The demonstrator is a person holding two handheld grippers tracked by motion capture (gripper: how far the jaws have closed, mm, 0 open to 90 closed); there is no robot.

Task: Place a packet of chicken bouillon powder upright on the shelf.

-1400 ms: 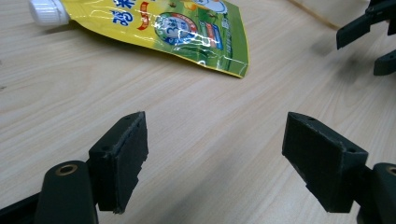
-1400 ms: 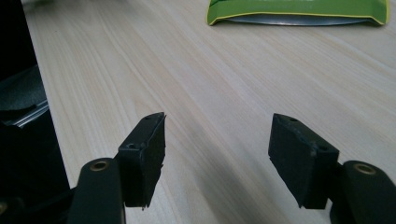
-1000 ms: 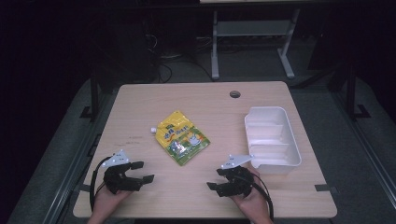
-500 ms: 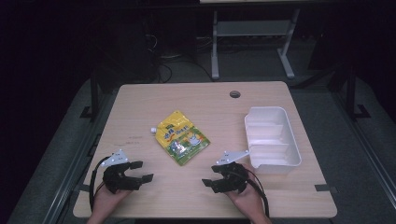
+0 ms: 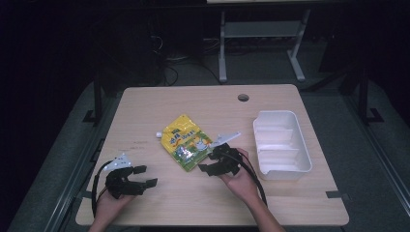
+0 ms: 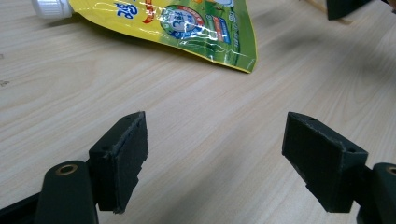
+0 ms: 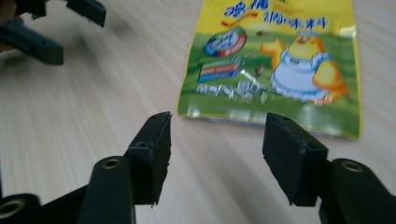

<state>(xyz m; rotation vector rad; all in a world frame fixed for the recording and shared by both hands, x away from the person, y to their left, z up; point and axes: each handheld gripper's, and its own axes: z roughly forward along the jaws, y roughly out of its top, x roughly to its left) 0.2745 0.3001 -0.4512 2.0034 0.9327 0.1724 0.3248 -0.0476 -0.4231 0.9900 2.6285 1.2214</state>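
High view, left to right: the left gripper (image 5: 145,176) rests near the front left corner of the table (image 5: 145,104), jaws spread wide with only bare wood between them, well apart from the yellow-green spouted pouch (image 5: 185,141), which lies flat near the table's middle with its white cap (image 5: 158,136) pointing left. The right gripper (image 5: 207,162) sits just beside the pouch's lower right edge, its jaws apart and just now narrowing a little, with nothing between them. Farthest right, a white divided tray (image 5: 305,157) stands near the table's right edge, apart from the pouch.
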